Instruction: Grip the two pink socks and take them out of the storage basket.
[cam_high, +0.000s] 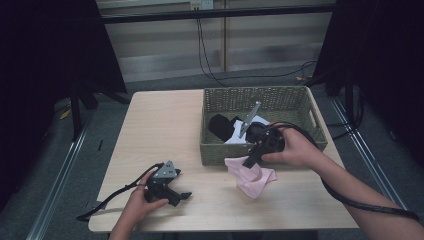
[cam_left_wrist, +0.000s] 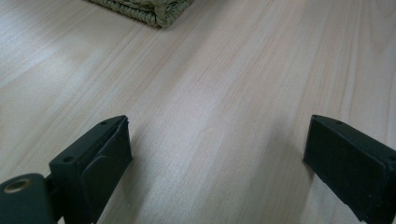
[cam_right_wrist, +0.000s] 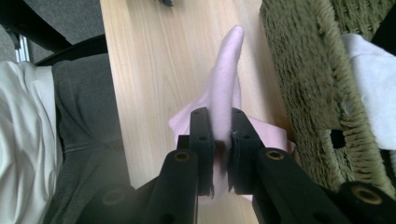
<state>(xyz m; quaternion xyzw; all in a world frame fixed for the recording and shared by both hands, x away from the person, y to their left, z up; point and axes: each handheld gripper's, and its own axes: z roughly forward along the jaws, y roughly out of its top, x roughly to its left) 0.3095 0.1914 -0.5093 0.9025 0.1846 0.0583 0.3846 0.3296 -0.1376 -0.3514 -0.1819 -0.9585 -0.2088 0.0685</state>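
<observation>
Hard to make out inside the woven basket (cam_high: 311, 107): a black bundle (cam_high: 220, 125) toward its left, something white (cam_high: 235, 137) beside that, and a grey three-cornered plate (cam_high: 249, 119) standing up over both; the rest of the basket's contents covered by the right hand (cam_high: 295, 149) and right gripper (cam_high: 248, 162). Cut off at the bottom edge of the high view: both forearms. In the right gripper view, a corner of white cloth (cam_right_wrist: 369, 88) behind the basket's rim (cam_right_wrist: 322, 70), with the far side of the basket out of frame.

Pink cloth (cam_high: 253, 177) just in front of the basket's near wall, partly spread on the table (cam_high: 160, 125), partly lifted. Pinched between the right gripper's (cam_right_wrist: 219, 140) narrowed jaws in the right gripper view, a fold of pink cloth (cam_right_wrist: 224, 88) rising past them in a soft roll.

Left gripper (cam_high: 180, 196) well to the left of the basket and nearer the front edge, held low by the left hand (cam_high: 142, 200). Jaws spread wide in the left gripper view (cam_left_wrist: 217, 149), bare table (cam_left_wrist: 210, 84) between them, a corner of the basket (cam_left_wrist: 149, 9) far ahead.

Open tabletop left of the basket, back to the far edge. Narrow strip only between the basket's right wall and the table's right edge. Dark floor and black curtains around.
</observation>
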